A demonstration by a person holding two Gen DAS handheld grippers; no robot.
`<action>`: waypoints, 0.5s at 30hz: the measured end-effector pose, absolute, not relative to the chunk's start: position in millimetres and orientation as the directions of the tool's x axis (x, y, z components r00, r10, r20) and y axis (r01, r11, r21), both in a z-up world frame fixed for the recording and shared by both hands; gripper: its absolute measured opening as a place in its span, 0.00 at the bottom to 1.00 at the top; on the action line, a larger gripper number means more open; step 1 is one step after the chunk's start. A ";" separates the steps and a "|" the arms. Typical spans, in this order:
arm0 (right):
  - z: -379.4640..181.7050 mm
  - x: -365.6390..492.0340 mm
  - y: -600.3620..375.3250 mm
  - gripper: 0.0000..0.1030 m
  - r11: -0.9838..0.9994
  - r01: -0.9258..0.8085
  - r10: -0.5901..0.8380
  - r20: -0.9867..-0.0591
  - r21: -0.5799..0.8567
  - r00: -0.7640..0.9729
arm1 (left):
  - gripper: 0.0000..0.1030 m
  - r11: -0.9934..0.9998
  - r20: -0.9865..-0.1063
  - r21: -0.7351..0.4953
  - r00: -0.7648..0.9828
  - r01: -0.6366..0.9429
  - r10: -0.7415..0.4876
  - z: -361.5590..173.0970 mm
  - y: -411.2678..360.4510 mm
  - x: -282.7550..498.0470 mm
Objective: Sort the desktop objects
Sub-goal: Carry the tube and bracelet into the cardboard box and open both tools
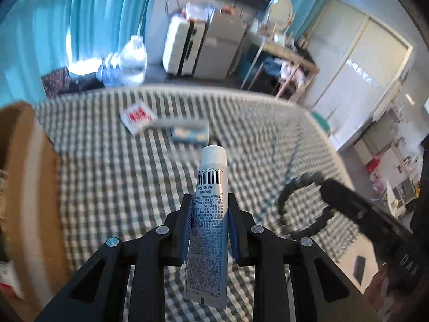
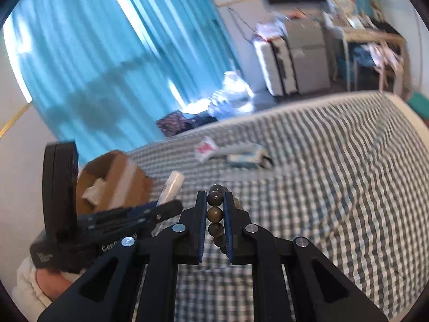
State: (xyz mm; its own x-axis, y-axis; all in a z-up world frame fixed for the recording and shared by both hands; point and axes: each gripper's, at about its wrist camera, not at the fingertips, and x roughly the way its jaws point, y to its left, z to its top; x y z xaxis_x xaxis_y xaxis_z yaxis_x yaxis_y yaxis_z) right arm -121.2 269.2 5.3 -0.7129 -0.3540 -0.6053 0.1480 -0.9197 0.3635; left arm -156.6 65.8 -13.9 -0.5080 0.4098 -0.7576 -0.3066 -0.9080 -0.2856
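Nearest us, our left claw (image 1: 210, 206) is clamped on a white tube (image 1: 210, 209), cap pointing away, held above the checked bed (image 1: 107, 187). Our right claw (image 2: 215, 206) pinches a string of dark beads (image 2: 214, 212) between its pads (the loop hangs beside it in the left view). A cardboard box (image 1: 29, 187) stands at the bed's left edge. Farther off lie a red-and-white packet (image 1: 136, 116) and a blue tissue pack (image 1: 191, 132), just beside each other.
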 end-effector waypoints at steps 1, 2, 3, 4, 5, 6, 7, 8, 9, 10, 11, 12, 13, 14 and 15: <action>15.0 -116.9 260.6 0.11 -0.918 0.171 -0.365 -0.594 0.358 -0.717 | 0.23 -0.907 -0.743 -0.286 -0.526 -0.308 0.413 1.9 56.9 -152.3; 23.9 -113.8 253.1 0.11 -0.913 0.196 -0.382 -0.583 0.357 -0.718 | 0.24 -0.909 -0.735 -0.283 -0.540 -0.305 0.410 12.2 50.6 -149.6; 35.6 -110.0 243.5 0.11 -0.909 0.222 -0.397 -0.566 0.354 -0.723 | 0.24 -0.914 -0.725 -0.277 -0.559 -0.297 0.402 26.1 41.8 -147.9; 45.1 -107.8 234.4 0.11 -0.905 0.244 -0.408 -0.556 0.348 -0.724 | 0.24 -0.915 -0.723 -0.271 -0.564 -0.299 0.399 34.3 40.0 -146.7; 53.3 -105.7 226.0 0.11 -0.903 0.262 -0.417 -0.548 0.340 -0.725 | 0.24 -0.923 -0.715 -0.248 -0.587 -0.294 0.379 48.9 32.1 -146.0; 63.5 -103.4 215.9 0.11 -0.900 0.281 -0.425 -0.536 0.332 -0.729 | 0.24 -0.929 -0.708 -0.232 -0.605 -0.289 0.365 58.6 28.1 -145.8; 72.5 -101.1 207.7 0.11 -0.897 0.301 -0.434 -0.526 0.323 -0.731 | 0.24 -0.933 -0.698 -0.218 -0.623 -0.286 0.354 71.3 21.0 -145.2; 82.2 -99.7 197.2 0.11 -0.893 0.326 -0.446 -0.512 0.311 -0.734 | 0.24 -0.936 -0.687 -0.208 -0.639 -0.284 0.346 83.7 12.9 -144.5; 91.4 -99.0 187.0 0.11 -0.887 0.349 -0.459 -0.501 0.301 -0.734 | 0.24 -0.940 -0.678 -0.197 -0.654 -0.280 0.337 95.9 4.1 -143.6; 98.7 -98.9 177.7 0.11 -0.882 0.368 -0.470 -0.496 0.294 -0.730 | 0.24 -0.945 -0.669 -0.182 -0.670 -0.271 0.321 107.5 -5.7 -141.2; 105.5 -99.2 167.4 0.11 -0.876 0.388 -0.482 -0.492 0.286 -0.725 | 0.24 -0.952 -0.661 -0.163 -0.687 -0.260 0.301 118.2 -17.0 -139.2; 113.5 -99.9 154.0 0.11 -0.871 0.410 -0.492 -0.484 0.272 -0.724 | 0.24 -0.957 -0.654 -0.153 -0.700 -0.248 0.286 124.7 -25.2 -137.3; 119.7 -100.8 142.2 0.11 -0.864 0.433 -0.503 -0.479 0.257 -0.719 | 0.24 -0.965 -0.648 -0.130 -0.717 -0.228 0.257 131.2 -35.6 -135.6; 125.2 -102.4 129.5 0.11 -0.855 0.458 -0.516 -0.475 0.243 -0.712 | 0.24 -0.974 -0.642 -0.098 -0.735 -0.203 0.218 136.5 -49.4 -133.9; 127.5 -102.8 119.0 0.11 -0.848 0.474 -0.526 -0.471 0.236 -0.708 | 0.24 -0.978 -0.641 -0.088 -0.741 -0.187 0.199 139.7 -60.6 -132.9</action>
